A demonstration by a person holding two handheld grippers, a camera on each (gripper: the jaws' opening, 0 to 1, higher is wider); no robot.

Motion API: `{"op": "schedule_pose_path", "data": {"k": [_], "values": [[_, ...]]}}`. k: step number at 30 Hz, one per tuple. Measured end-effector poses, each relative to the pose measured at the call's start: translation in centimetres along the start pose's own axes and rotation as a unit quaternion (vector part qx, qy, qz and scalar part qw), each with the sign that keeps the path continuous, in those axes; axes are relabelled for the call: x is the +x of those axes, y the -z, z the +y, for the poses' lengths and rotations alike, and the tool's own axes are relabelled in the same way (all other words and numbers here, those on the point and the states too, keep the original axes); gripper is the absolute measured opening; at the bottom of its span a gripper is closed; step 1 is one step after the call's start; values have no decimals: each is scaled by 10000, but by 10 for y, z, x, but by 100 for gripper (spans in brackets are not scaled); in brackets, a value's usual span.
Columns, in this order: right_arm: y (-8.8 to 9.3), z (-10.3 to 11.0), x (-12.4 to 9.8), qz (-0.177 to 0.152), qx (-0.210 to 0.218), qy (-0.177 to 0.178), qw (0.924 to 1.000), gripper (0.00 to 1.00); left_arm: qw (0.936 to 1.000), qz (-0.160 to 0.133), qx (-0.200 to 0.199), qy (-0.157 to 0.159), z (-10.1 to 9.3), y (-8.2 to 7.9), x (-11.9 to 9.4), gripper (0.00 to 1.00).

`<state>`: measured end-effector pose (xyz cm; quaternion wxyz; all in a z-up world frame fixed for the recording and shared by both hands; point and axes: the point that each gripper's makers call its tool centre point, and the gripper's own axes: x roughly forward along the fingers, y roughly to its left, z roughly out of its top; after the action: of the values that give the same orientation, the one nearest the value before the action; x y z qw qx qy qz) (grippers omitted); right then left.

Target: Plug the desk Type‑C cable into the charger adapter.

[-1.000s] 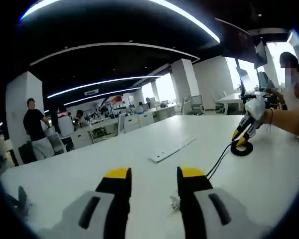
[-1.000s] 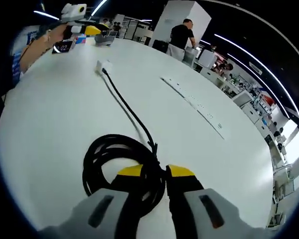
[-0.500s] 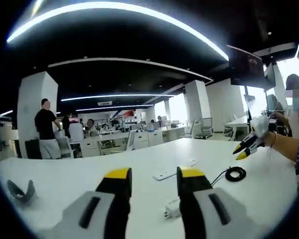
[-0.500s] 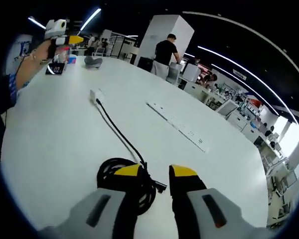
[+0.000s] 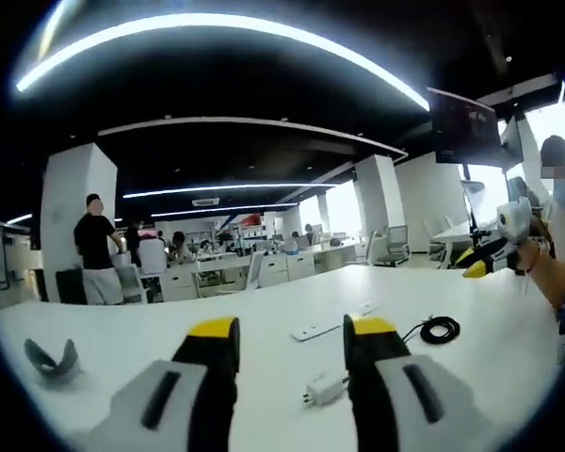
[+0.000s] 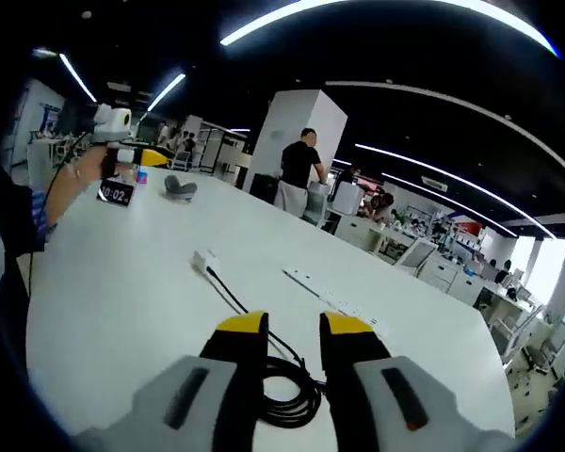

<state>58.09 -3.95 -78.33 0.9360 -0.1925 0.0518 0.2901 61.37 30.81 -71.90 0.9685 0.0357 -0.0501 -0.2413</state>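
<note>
A small white charger adapter (image 5: 325, 387) lies on the white table (image 5: 264, 363), just inside my left gripper's (image 5: 294, 330) right jaw. That gripper is open with nothing between its jaws. A black cable leads from the adapter (image 6: 204, 261) to a black coil (image 6: 287, 391), which lies on the table under and past my right gripper (image 6: 293, 325). The right gripper is open and holds nothing. The coil (image 5: 440, 330) sits to the right in the left gripper view, with the right gripper (image 5: 490, 254) hovering above it. Whether the cable's end sits in the adapter is not clear.
A long white power strip (image 6: 334, 297) lies beyond the cable. A small timer (image 6: 116, 193), a grey curved object (image 6: 179, 186) and the left gripper (image 6: 127, 151) are at the table's far left. A person (image 6: 297, 169) stands behind the table among office desks.
Both grippers have risen and tilted up, so the views show more room and less table. The right gripper has lifted off the coil. The left jaws stand slightly wider.
</note>
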Motion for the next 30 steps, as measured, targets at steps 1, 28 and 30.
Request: {"op": "schedule_pose_path", "data": {"k": [1, 28, 30], "values": [[-2, 2, -3, -54, -32, 21, 10000, 22, 10000, -70, 3, 10, -2, -2, -3, 46], [0, 28, -70, -1149, -211, 1127, 9867, 24, 9980, -258, -356, -465, -9, 58, -64, 61], [4, 29, -70, -1210, -126, 1132, 9861, 25, 9975, -234, -298, -602, -4, 63, -67, 63]]}}
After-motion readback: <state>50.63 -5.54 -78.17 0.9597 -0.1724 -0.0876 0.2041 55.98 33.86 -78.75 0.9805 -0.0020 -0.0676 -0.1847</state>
